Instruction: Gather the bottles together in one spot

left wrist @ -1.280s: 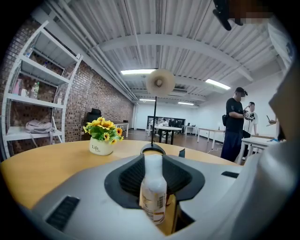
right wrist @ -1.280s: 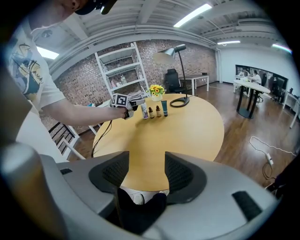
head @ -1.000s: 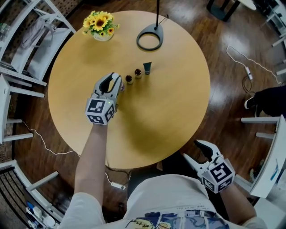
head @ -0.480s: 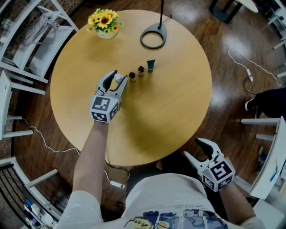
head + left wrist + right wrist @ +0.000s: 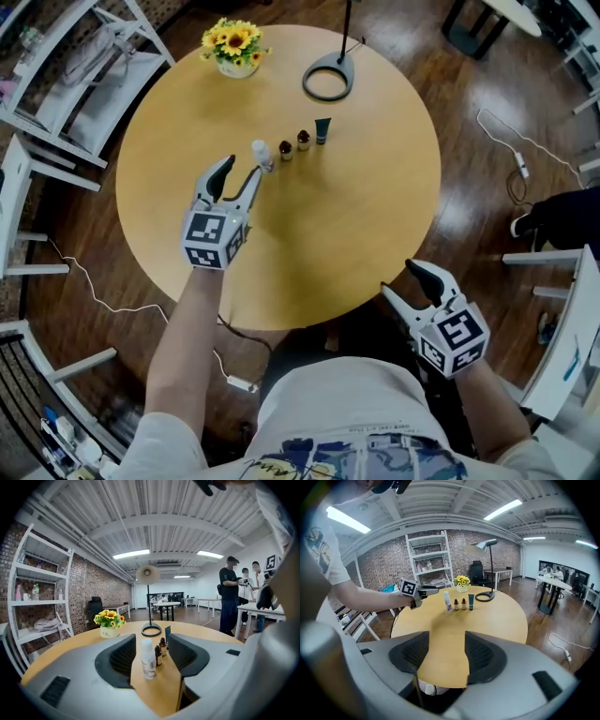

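Observation:
Four small bottles stand in a row on the round wooden table [image 5: 375,197]: a white bottle [image 5: 260,153], two brown dropper bottles [image 5: 285,150] [image 5: 303,141] and a teal tube [image 5: 322,130]. My left gripper [image 5: 239,172] sits just short of the white bottle [image 5: 148,659]. Its jaws have just been opening and now stand open, clear of the bottle. My right gripper [image 5: 401,281] hovers open and empty off the table's near edge. Its own view shows the row of bottles [image 5: 456,604] far ahead and nothing in the right gripper [image 5: 446,644].
A pot of sunflowers [image 5: 236,45] and a lamp's ring base [image 5: 328,82] stand at the far side of the table. White racks [image 5: 56,94] flank the left, and a cable [image 5: 511,141] lies on the floor at right. People stand in the background [image 5: 229,597].
My left gripper has opened, let go of the white bottle and drawn back toward me. The bottle now stands free beside the brown ones. The right gripper has risen slightly.

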Tool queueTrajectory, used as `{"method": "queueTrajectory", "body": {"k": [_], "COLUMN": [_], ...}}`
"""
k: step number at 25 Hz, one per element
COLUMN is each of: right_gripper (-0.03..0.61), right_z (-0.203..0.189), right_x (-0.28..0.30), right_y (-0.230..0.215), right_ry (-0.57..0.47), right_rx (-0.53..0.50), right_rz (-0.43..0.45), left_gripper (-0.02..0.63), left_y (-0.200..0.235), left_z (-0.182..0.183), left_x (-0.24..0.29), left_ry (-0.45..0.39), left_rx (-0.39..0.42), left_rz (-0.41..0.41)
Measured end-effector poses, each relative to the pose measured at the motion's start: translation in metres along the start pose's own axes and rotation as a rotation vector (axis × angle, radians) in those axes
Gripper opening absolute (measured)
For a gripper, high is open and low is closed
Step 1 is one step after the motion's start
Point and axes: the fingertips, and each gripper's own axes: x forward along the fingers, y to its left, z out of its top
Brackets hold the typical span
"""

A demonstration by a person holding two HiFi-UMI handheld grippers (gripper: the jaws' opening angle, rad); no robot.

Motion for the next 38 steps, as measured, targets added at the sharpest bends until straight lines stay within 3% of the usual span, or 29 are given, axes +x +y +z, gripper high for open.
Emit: {"method": "queueTrajectory", "body": {"k": [6,15,22,29,38], "right_gripper": [0.264,0.264,0.264,0.264,0.264], "right_z": [0.033,0.067,0.060,0.058,0.058], "right_x": [-0.004,-0.009,-0.013,-0.021,-0.028], "right_y": [-0.021,-0.057,-0.089,-0.084,-0.080], "right_ry": [-0.054,-0.064,-0.056,-0.057,-0.080], "right_rx": [0.001,-0.121,-0.158,-0.201,-0.184], "right_rz": [0.003,0.159,0.252,0.295,0.286], "left_gripper": [0.202,0.218,0.219,0.219,0.241], "left_y": [-0.034,-0.119,-0.179,-0.203,-0.215], "left_z": [0.009,0.021,0.019,0.013,0.005], "left_x": [-0.061,-0.116,-0.111,-0.126,-0.142], "left_ry": [0.051,0.116,0.188,0.217,0.248], "left_rx": [-0.149,-0.367,-0.408,-0.488,-0.491], "left_rz": [0.048,0.223,0.294,0.344,0.332]}}
